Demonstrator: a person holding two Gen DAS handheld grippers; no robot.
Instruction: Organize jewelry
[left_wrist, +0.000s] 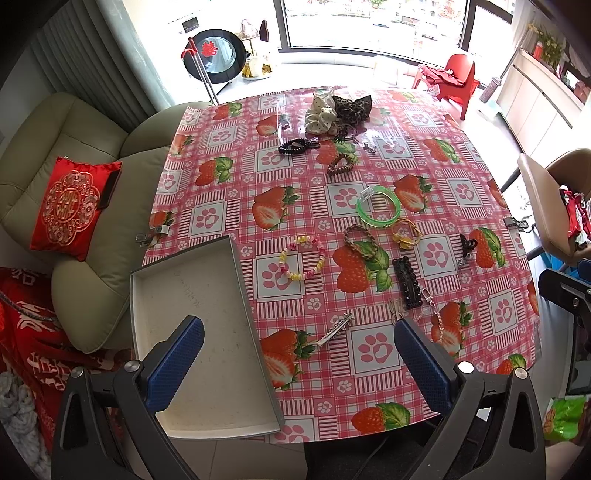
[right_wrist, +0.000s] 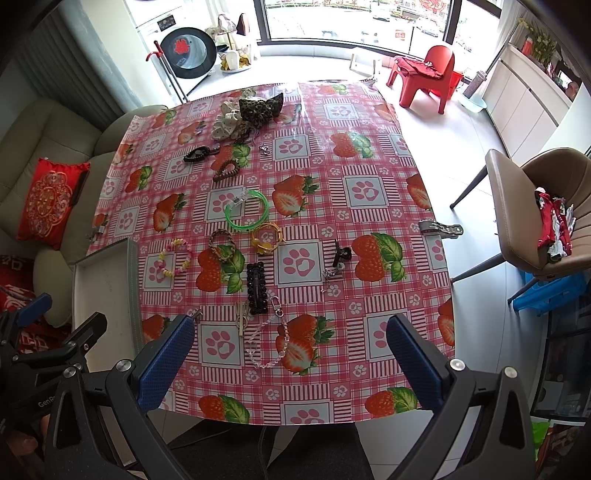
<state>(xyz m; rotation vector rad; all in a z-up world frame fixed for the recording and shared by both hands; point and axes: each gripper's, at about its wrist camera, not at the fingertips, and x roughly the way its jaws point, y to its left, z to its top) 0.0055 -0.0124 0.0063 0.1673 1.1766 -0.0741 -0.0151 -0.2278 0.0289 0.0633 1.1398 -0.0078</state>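
Jewelry and hair pieces lie scattered on a strawberry-print tablecloth (left_wrist: 369, 369). A grey tray (left_wrist: 199, 332) sits empty at the table's left front edge; it also shows in the right wrist view (right_wrist: 107, 295). I see a pastel bead bracelet (left_wrist: 302, 257), a green bangle (left_wrist: 378, 205), a black beaded clip (left_wrist: 406, 282), a silver hair clip (left_wrist: 334, 329) and a clear bead chain (right_wrist: 266, 343). My left gripper (left_wrist: 299, 354) is open and empty above the front edge, its left finger over the tray. My right gripper (right_wrist: 291, 354) is open and empty above the chain.
Scrunchies (left_wrist: 332, 110) are piled at the table's far side. A beige sofa with a red cushion (left_wrist: 70, 206) is to the left. A tan chair (right_wrist: 535, 221) stands at the right and a red plastic chair (right_wrist: 424, 77) beyond. Metal clamps (right_wrist: 439, 227) hold the cloth edges.
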